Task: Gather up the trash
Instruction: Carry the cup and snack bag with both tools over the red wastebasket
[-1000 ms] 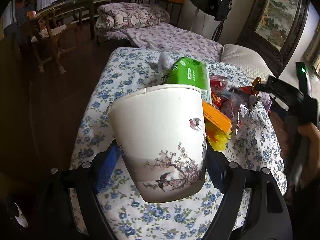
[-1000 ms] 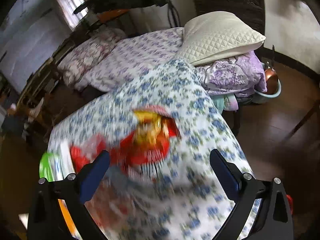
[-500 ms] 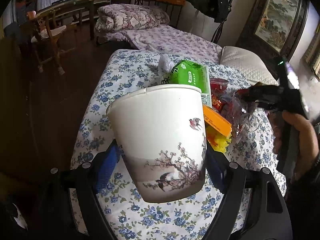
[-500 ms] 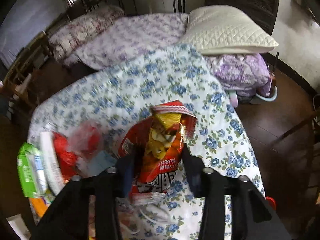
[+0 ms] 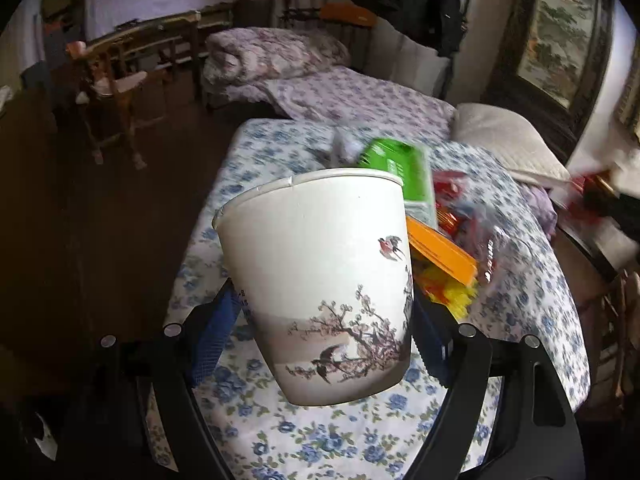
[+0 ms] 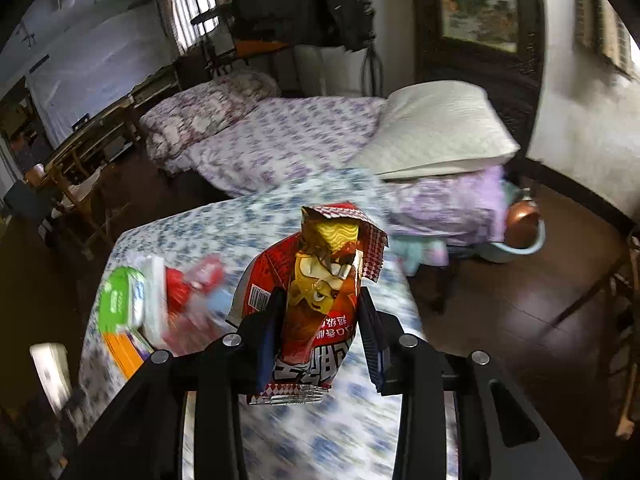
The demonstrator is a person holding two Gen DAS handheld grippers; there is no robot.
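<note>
**Me:** My right gripper (image 6: pixel 322 326) is pinching a crumpled red and yellow foil snack wrapper (image 6: pixel 320 300) between both pads, the torn top standing upright above the fingers. It hangs in the air over the right half of the table with the blue-flowered white cloth (image 6: pixel 192 232), touching nothing below.

**Partner:** And the left?

**Me:** My left gripper (image 5: pixel 320 332) is clamped on a white paper bucket printed with plum blossom and swallows (image 5: pixel 320 272), one blue pad pressed to each side near its base. The bucket tilts a little, rim up and away from me, held above the near end of the table (image 5: pixel 280 436).

**Partner:** What is still lying on the cloth?

**Me:** A cluster toward the middle and far part of the table. In the left view, just behind the bucket's rim, a green and white tissue pack (image 5: pixel 400 168); beside it an orange flat box (image 5: pixel 440 252) with something yellow (image 5: pixel 452 292) under its near corner; red and clear plastic wrappers (image 5: pixel 468 216) just beyond, blurred, so I cannot count them.

**Partner:** Around the table?

**Me:** A bed with a purple-flowered sheet (image 6: pixel 288 136) past the far edge, a white quilted pillow (image 6: pixel 436 128) off the far right corner, and a dark wooden floor (image 6: pixel 500 292) to the right.
</note>
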